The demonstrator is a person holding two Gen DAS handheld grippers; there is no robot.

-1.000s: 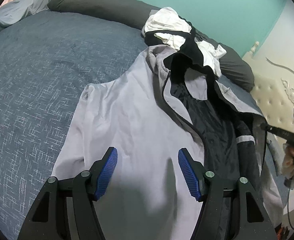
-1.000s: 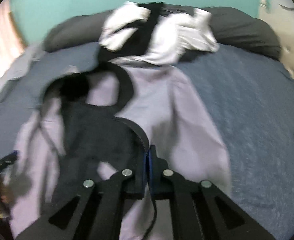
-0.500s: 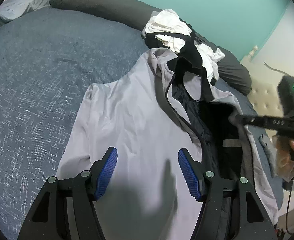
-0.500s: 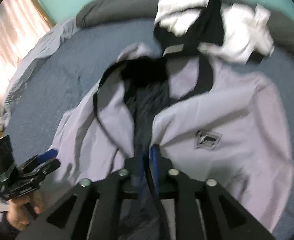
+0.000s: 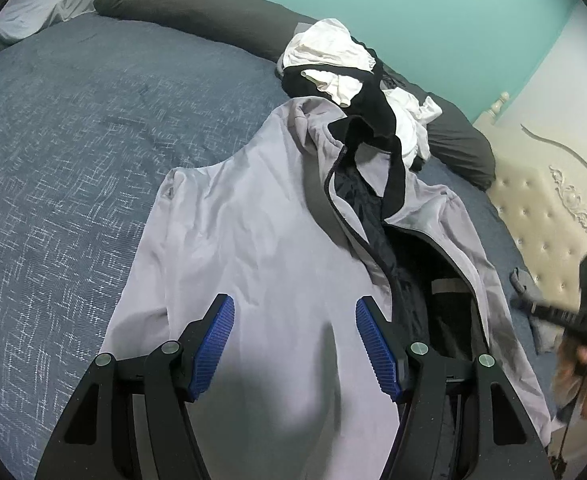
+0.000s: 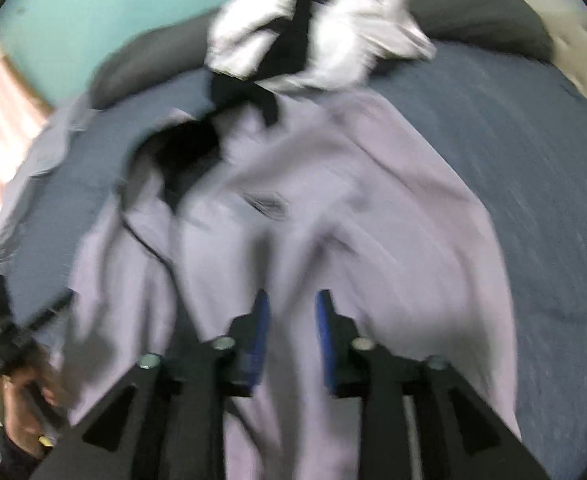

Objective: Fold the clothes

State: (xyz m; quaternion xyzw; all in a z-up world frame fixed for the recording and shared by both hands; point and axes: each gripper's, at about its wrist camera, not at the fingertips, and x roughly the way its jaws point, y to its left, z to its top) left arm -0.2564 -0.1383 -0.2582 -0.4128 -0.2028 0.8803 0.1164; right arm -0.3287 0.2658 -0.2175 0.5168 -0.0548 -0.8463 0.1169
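A light grey zip jacket (image 5: 253, 240) with a dark lining lies spread on the blue bed, hood toward the far pillows. Its right front panel is laid over so the zip gap is narrow. My left gripper (image 5: 295, 340) is open and empty, hovering over the jacket's lower left front. My right gripper (image 6: 291, 320) is open with a small gap between the blue pads, empty, above the jacket's lower middle (image 6: 333, 220); that view is motion-blurred. The right gripper also shows in the left wrist view (image 5: 581, 312), off the jacket's right edge.
A pile of white and black clothes (image 5: 345, 76) lies past the hood against dark grey pillows (image 5: 197, 16). The blue bedspread (image 5: 61, 152) stretches to the left. A cream tufted headboard (image 5: 553, 224) is at the right. A small grey item (image 5: 519, 280) lies near it.
My right gripper has let go of the jacket's right front edge after laying it over the lining, opened, and pulled back to the right. The left gripper has stayed in place, open.
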